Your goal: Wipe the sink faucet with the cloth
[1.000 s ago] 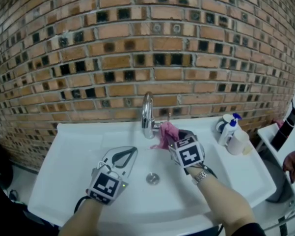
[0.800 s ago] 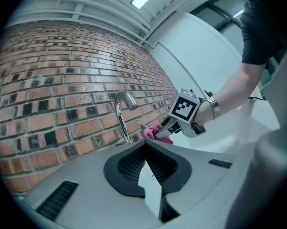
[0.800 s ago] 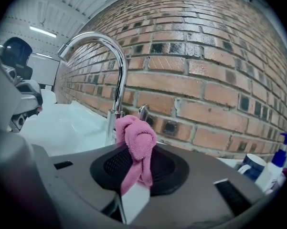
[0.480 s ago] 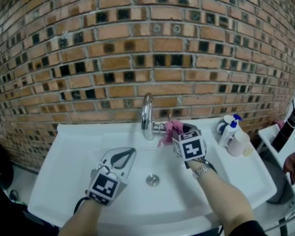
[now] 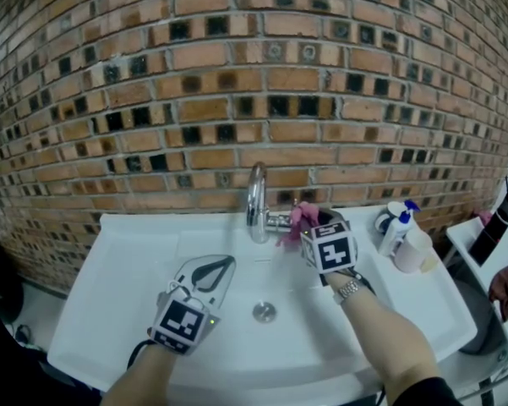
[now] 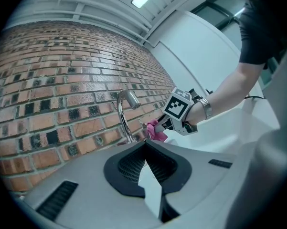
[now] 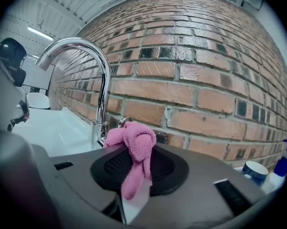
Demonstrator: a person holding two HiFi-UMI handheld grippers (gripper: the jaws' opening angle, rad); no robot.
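Observation:
A chrome faucet (image 5: 254, 194) rises from the back rim of the white sink (image 5: 135, 252). My right gripper (image 5: 311, 224) is shut on a pink cloth (image 5: 301, 217), holding it just right of the faucet's base by the small side lever. In the right gripper view the cloth (image 7: 133, 147) bunches over the jaw tips, and the faucet (image 7: 98, 80) curves up to the left behind it. My left gripper (image 5: 222, 262) hangs shut and empty over the basin, left of the drain. Its own view shows the faucet (image 6: 125, 113) and the cloth (image 6: 155, 129) ahead.
A brick wall (image 5: 237, 83) stands right behind the sink. A pump bottle (image 5: 395, 222) and a white cup (image 5: 410, 245) sit on the sink's right rim. The drain (image 5: 264, 312) lies in the middle of the basin. A white stand (image 5: 490, 244) is at far right.
My right gripper has carried the cloth up and back, from the basin side of the faucet to beside its base near the wall. The left gripper has stayed put.

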